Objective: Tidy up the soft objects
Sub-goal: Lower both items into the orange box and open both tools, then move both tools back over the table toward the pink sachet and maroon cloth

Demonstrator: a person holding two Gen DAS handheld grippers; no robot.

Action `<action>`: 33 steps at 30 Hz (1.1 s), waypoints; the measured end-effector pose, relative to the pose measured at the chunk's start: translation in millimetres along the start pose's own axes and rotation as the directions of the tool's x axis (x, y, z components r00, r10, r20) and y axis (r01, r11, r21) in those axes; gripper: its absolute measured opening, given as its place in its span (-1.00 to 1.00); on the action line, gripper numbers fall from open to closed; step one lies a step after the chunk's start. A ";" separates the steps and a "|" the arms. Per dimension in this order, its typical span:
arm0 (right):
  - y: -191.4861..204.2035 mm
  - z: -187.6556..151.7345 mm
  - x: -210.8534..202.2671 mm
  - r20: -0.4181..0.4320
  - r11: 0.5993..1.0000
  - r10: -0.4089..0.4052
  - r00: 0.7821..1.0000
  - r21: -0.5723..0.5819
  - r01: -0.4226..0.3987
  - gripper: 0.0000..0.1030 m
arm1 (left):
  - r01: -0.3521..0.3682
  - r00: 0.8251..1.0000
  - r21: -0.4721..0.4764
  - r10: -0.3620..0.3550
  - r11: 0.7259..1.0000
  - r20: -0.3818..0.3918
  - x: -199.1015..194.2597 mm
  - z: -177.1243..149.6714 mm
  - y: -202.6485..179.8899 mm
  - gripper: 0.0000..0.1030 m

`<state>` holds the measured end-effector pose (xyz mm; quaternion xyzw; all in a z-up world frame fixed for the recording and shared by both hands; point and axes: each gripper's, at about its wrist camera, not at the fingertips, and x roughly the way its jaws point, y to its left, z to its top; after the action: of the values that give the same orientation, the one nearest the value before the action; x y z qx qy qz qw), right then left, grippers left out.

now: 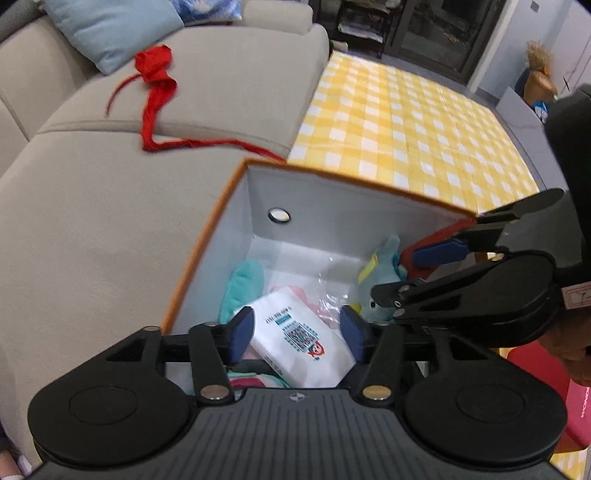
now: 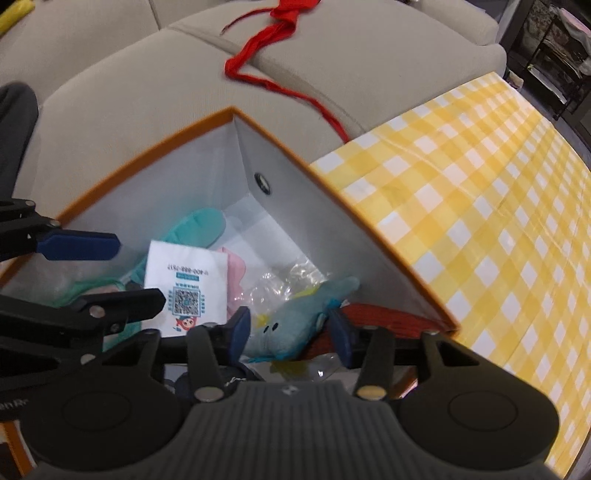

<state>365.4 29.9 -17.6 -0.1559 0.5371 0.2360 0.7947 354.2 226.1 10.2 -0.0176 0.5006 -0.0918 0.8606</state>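
An orange-rimmed storage box (image 1: 332,177) (image 2: 155,144) with grey inner walls stands against a beige sofa. Inside lie a white tissue pack (image 1: 303,347) (image 2: 186,280), a teal soft item (image 1: 243,284) (image 2: 199,227), a blue plush toy (image 1: 380,280) (image 2: 291,321), a red knit item (image 2: 380,321) and pink fabric. My left gripper (image 1: 295,338) is open over the box with the tissue pack between its fingers, apparently lying below them. My right gripper (image 2: 288,328) is open just above the blue plush. A red ribbon-like cloth (image 1: 157,85) (image 2: 266,48) lies on the sofa.
The beige sofa (image 1: 92,221) runs along the left with a light blue cushion (image 1: 110,29). A yellow checked mat (image 1: 406,122) (image 2: 480,206) covers the floor to the right. A dark shelf and door stand at the back. A crinkled clear plastic bag (image 2: 288,277) is in the box.
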 end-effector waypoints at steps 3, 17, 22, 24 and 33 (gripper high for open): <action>-2.9 0.0 -10.4 0.019 1.000 -0.005 1.000 0.006 0.005 0.03 | 0.007 1.000 -0.023 -0.007 1.000 0.019 -8.2 0.8 5.5 0.46; -13.6 -21.7 -60.8 0.099 0.999 -0.022 0.995 0.033 0.019 0.08 | 0.047 0.994 -0.122 -0.035 0.991 0.105 -35.9 1.8 17.4 0.54; -27.9 -38.4 -81.6 0.134 0.997 -0.016 0.991 0.078 0.006 0.09 | 0.094 0.991 -0.127 -0.080 0.987 0.109 -32.3 4.1 4.1 0.54; -35.5 -48.8 -89.5 0.145 0.995 -0.015 0.989 0.099 0.001 0.09 | 0.113 0.988 -0.113 -0.100 0.987 0.117 -31.1 5.3 -7.6 0.54; -78.6 -105.0 -110.0 0.164 0.978 -0.068 0.984 0.206 0.034 0.09 | 0.169 0.981 -0.020 -0.166 0.985 0.102 -23.0 1.1 -57.7 0.54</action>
<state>291.9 -111.6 44.6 -0.0674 0.4841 0.1722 0.8552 336.0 173.4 37.5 -0.0766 0.4551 -0.1556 0.8734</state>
